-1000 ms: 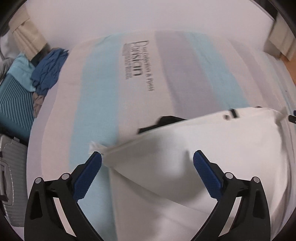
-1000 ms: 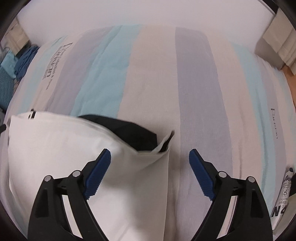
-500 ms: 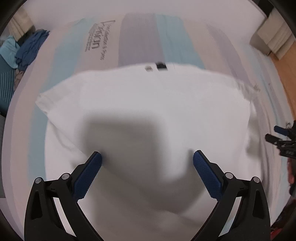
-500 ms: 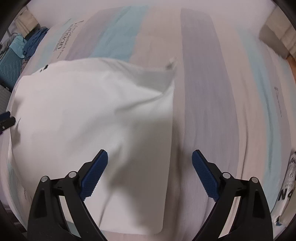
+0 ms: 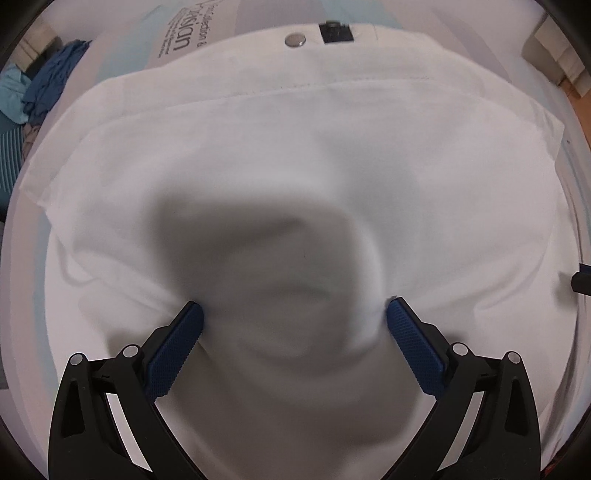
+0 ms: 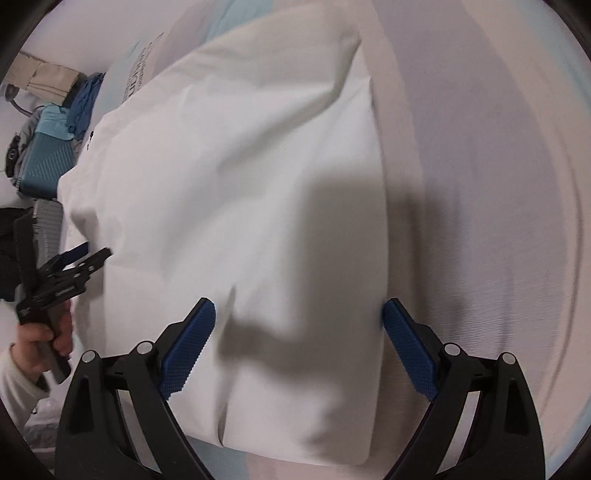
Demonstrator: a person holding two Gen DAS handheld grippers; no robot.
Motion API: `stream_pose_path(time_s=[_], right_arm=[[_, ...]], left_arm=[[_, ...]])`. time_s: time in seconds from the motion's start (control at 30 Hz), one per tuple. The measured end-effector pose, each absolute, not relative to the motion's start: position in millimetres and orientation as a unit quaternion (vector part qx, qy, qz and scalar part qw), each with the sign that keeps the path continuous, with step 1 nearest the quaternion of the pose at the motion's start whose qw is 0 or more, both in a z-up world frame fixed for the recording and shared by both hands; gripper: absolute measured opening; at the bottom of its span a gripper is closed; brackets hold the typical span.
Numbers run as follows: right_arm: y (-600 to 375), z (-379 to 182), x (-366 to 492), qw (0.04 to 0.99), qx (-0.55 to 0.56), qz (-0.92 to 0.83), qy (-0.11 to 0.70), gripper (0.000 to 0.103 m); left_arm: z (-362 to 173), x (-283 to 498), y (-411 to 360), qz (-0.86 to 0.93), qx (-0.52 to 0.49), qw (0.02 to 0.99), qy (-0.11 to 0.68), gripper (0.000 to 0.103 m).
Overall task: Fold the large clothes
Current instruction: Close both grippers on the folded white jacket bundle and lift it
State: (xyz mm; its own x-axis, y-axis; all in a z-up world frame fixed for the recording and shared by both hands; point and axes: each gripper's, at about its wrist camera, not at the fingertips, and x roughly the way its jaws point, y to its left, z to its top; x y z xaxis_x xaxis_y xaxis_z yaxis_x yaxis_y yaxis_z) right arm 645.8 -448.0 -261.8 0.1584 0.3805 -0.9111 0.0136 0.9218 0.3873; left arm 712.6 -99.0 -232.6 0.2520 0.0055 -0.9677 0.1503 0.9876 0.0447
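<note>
Left wrist view: your left gripper [image 5: 294, 314] is hovering with jaws spread wide and nothing pinched, low over the white garment [image 5: 295, 155] lying across the striped bed cover [image 5: 177, 33], waistband snap at the far edge. Right wrist view: your right gripper [image 6: 299, 314] is likewise gaping over the garment's right edge; the cloth looks soft, light and floppy, so you're best pinching near hem corners.

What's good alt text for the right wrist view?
A folded white garment lies on a striped bedsheet, between the open fingers of the right hand-held gripper. The left hand-held gripper is at the garment's left edge.
</note>
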Motion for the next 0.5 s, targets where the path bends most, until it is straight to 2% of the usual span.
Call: stream_pose_path(time_s=[0.2, 0.37, 0.5], right_arm=[[-446, -289, 663, 0.73, 0.167, 0.133, 0.649, 0.089], [-447, -300, 662, 0.726, 0.205, 0.145, 0.64, 0.093], [-428, -286, 663, 0.723, 0.218, 0.195, 0.625, 0.085]], left_arm=[[-240, 712, -97, -0.047, 0.074, 0.791, 0.606, 0.098], [-243, 709, -101, -0.046, 0.073, 0.792, 0.604, 0.098], [-244, 711, -99, -0.047, 0.072, 0.792, 0.604, 0.098]])
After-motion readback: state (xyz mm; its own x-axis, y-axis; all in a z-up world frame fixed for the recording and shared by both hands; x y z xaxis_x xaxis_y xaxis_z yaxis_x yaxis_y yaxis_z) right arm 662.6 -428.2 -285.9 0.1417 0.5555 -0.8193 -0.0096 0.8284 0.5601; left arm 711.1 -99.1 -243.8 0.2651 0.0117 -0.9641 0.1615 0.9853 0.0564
